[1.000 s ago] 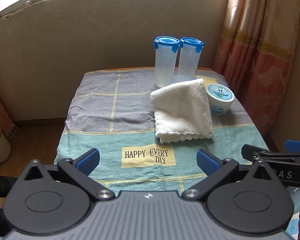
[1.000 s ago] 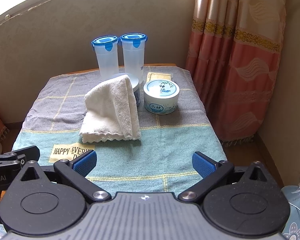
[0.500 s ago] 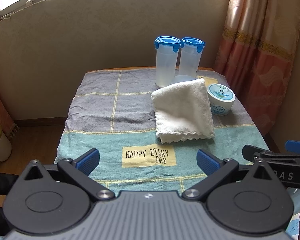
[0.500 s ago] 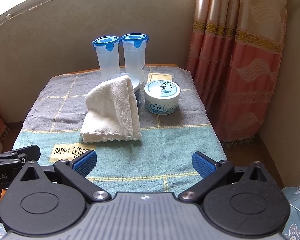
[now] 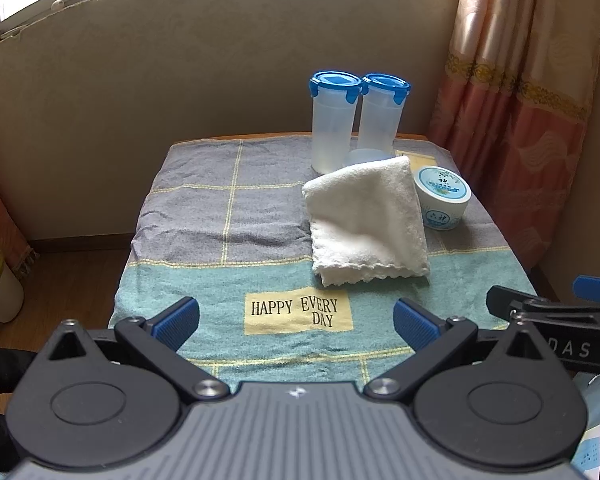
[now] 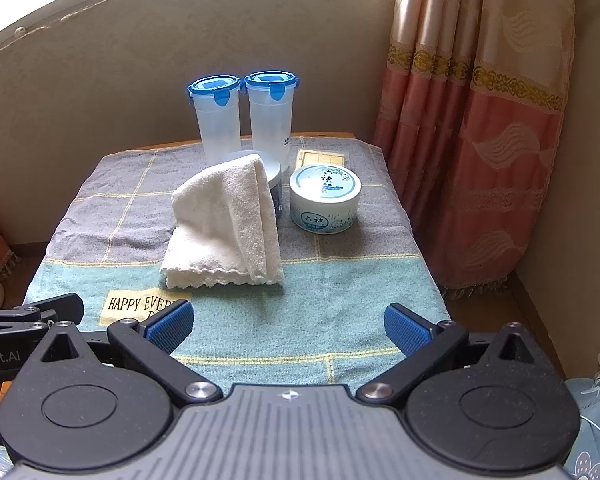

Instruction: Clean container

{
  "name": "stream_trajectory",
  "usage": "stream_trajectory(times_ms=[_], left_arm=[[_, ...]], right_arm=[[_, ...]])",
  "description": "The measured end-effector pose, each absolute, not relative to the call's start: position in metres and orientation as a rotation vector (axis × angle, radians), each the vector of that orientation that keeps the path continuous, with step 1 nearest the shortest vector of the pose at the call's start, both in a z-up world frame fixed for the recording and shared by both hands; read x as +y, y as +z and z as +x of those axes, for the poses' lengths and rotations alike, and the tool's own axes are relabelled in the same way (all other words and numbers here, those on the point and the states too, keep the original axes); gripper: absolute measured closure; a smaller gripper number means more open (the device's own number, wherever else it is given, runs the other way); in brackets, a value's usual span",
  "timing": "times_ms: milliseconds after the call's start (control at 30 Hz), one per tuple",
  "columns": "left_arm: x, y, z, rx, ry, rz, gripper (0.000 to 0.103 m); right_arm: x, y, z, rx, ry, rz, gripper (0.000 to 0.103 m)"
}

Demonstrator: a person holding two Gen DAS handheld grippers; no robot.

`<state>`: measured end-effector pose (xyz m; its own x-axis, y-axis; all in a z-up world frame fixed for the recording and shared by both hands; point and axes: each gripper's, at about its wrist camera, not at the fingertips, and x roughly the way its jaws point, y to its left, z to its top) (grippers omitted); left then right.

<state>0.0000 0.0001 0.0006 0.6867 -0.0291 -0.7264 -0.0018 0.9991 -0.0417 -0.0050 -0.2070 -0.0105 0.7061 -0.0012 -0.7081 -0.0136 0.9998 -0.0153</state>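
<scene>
Both hand-held grippers spread wide, empty: left hand-held gripper (image 5: 296,318), right hand-held gripper (image 6: 288,326), low at near edge of desk (image 6: 340,300).

White towel (image 6: 224,224) draped over small round tub (image 6: 274,178), mid-desk. Labelled tub (image 6: 325,199) just beside. Two tall lidded containers (image 6: 244,116) upright at back, side by side.

Risks, as judgement: pulling towel could drag hidden tub; reaching past could topple tall containers; loose desk cloth may slide.

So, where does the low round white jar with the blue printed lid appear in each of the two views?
Left wrist view: the low round white jar with the blue printed lid is right of centre, right of the folded white towel.
Right wrist view: jar near centre, again right of the towel.
Shared landmark: the two tall blue-lidded plastic containers behind.
</scene>
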Motion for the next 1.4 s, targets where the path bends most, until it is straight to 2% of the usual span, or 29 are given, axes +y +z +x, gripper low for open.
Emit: stream_trajectory(times_ms=[800,1400], left_arm=[[0.005,-0.009,0.014,0.844,-0.004,-0.046,0.0],[0.018,-0.024,0.054,0.873,-0.009,-0.07,0.0]], right_arm=[[-0.203,-0.016,0.011,0.813,0.007,-0.049,0.0],[-0.194,-0.028,0.058,0.85,0.02,-0.115,0.0]])
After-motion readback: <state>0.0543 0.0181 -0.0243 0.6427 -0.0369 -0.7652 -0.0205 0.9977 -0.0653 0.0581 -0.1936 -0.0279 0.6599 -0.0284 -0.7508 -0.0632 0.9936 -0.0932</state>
